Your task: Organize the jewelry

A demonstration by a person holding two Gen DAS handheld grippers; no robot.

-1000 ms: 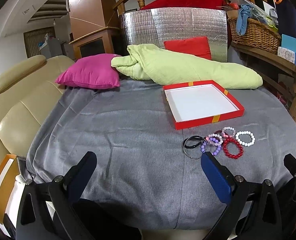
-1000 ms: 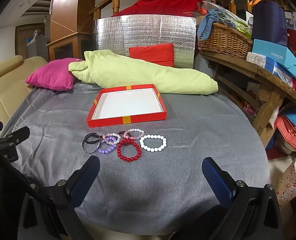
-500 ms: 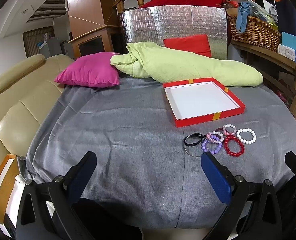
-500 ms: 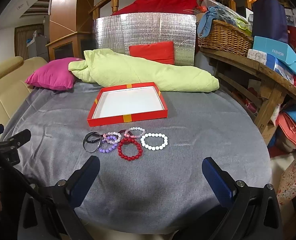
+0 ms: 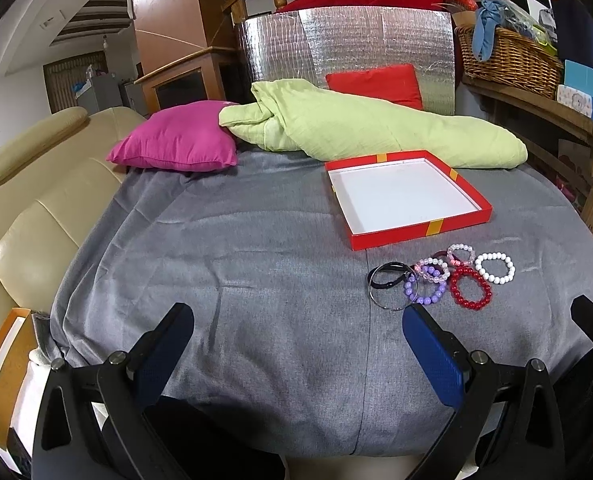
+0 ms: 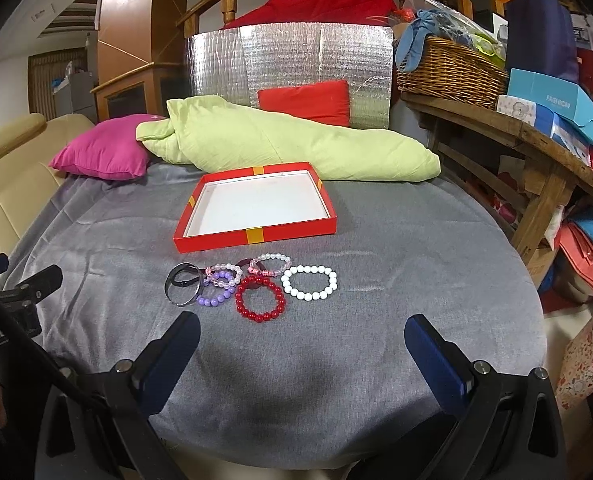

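Note:
A red box lid with a white inside [image 5: 406, 198] [image 6: 256, 204] lies open on the grey cloth. In front of it sits a cluster of bracelets: a white bead one [image 6: 309, 282] [image 5: 495, 267], a red bead one [image 6: 259, 298] [image 5: 471, 288], a purple bead one [image 6: 216, 289] [image 5: 424, 286], pink and clear bead ones [image 6: 270, 264], and a black bangle [image 6: 182, 282] [image 5: 388, 282]. My left gripper [image 5: 298, 350] is open and empty, near the cloth's front edge, left of the bracelets. My right gripper [image 6: 302, 354] is open and empty, just in front of the bracelets.
A green quilt [image 6: 280, 146], a pink cushion [image 5: 176, 142] and a red cushion [image 6: 306, 100] lie at the back before a silver foil panel [image 6: 288, 62]. A beige sofa [image 5: 28, 200] is at the left. A wooden shelf with a wicker basket [image 6: 450, 70] and boxes stands at the right.
Both grippers have moved slightly forward toward the bracelets and box. Both stay open. Nothing on the cloth has moved.

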